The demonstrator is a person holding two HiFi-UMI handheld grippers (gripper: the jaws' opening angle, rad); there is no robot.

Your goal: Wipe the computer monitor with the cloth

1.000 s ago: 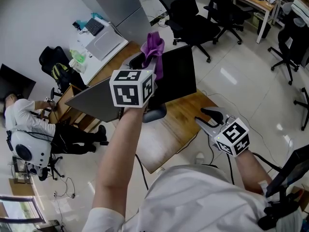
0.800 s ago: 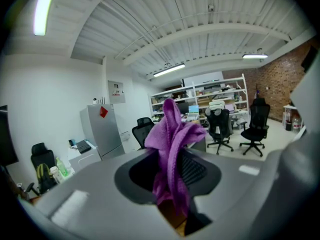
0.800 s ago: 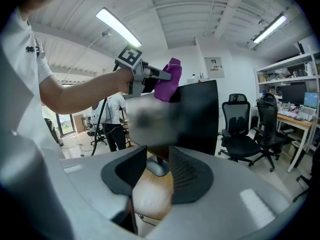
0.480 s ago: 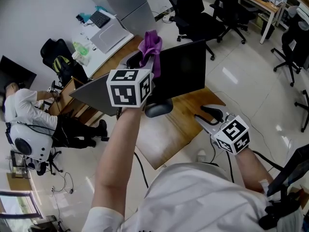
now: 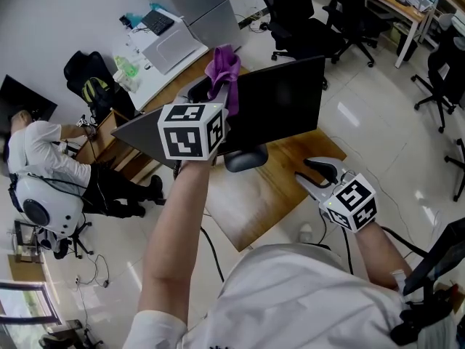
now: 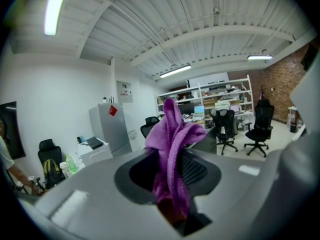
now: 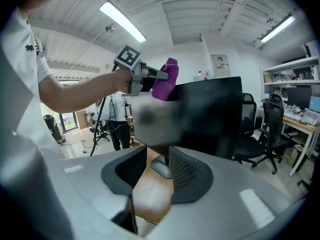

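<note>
Bright, even light; fisheye-warped edges.

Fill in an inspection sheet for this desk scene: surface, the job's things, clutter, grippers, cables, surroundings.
Surface: wooden table, bare in front of the monitor.
Job's things: monitor upright on its stand, screen dark; purple cloth held at its top edge, contact cannot be told.
Clutter: nothing seen on the visible part of the table.
Grippers: left gripper shut on the cloth; right gripper open and empty, near the table's edge.
Cables: a cable runs from the table down to the floor.
Surroundings: office chairs behind the table; a seated person at the left.
</note>
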